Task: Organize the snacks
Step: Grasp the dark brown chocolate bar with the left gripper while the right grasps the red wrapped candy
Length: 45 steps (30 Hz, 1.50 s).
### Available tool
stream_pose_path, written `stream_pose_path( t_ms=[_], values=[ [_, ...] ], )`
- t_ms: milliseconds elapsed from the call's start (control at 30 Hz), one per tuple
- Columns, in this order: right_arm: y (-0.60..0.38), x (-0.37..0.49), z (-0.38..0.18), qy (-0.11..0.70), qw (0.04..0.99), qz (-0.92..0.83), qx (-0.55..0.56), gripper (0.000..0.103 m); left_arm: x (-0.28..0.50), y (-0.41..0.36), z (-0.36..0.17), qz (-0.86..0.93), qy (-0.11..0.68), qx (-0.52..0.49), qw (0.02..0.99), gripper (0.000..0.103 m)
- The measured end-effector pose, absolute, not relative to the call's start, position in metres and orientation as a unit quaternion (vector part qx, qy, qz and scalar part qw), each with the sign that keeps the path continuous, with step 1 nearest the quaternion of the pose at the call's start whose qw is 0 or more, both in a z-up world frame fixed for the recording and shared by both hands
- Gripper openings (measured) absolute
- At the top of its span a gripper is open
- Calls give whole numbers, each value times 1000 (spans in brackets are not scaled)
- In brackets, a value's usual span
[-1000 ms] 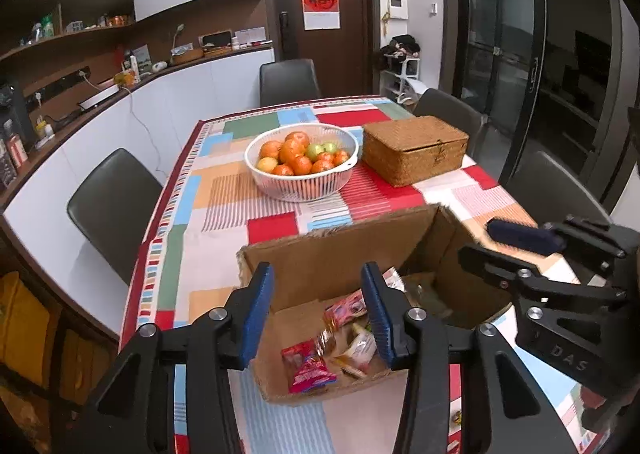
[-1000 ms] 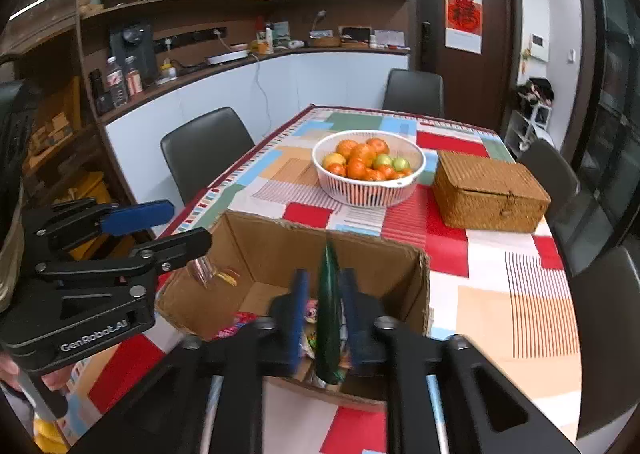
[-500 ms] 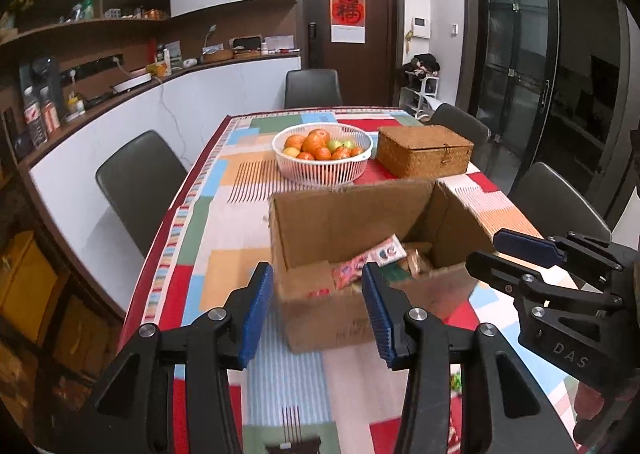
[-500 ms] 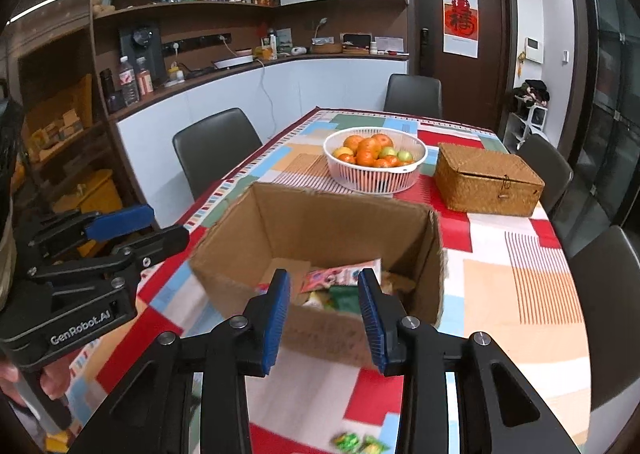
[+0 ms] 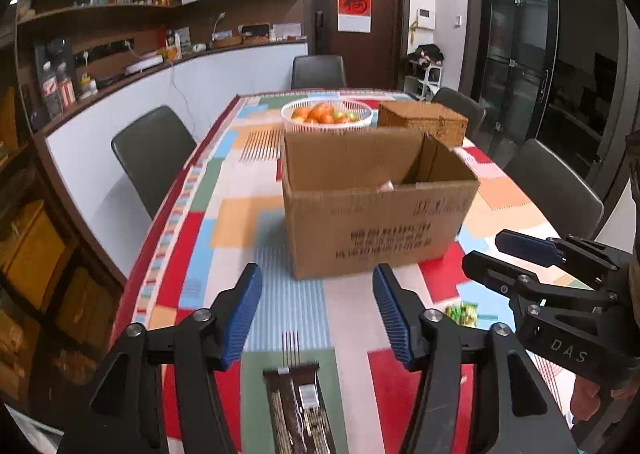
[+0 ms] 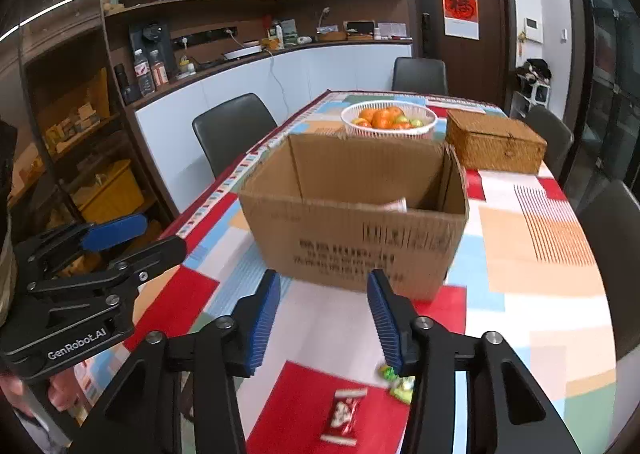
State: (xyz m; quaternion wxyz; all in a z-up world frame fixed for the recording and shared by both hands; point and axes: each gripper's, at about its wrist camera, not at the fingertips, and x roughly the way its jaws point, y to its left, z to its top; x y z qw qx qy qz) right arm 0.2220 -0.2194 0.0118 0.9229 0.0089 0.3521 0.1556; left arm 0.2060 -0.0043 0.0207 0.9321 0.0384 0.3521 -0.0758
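Observation:
An open cardboard box stands on the patchwork tablecloth, a pale wrapper edge showing inside. My left gripper hangs in front of the box, its jaws opening with nothing between them. Below it lies a dark brown snack packet. My right gripper is also short of the box, jaws opening and empty. On the cloth under it lie a red snack packet and a green candy, the latter also in the left wrist view.
Behind the box stand a white basket of oranges and a wicker box. Dark chairs ring the table. A counter and shelves run along the left wall.
Both grippers pulled back from over the box toward the table's near edge and widened. The right one let go of the green packet it held over the box. Loose snacks came into view.

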Motion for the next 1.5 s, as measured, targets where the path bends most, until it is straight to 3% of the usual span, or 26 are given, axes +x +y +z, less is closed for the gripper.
stream_pose_path(
  t_ms=[933, 1433, 1500],
  values=[
    [-220, 188, -112, 491, 865, 98, 18, 47, 184, 15, -107, -41, 496, 44, 866, 63],
    [-215, 199, -138, 511, 856, 80, -14, 47, 197, 17, -139, -47, 526, 26, 849, 61],
    [-215, 200, -140, 513, 855, 77, -18, 47, 198, 17, -139, -44, 523, 31, 851, 57]
  ],
)
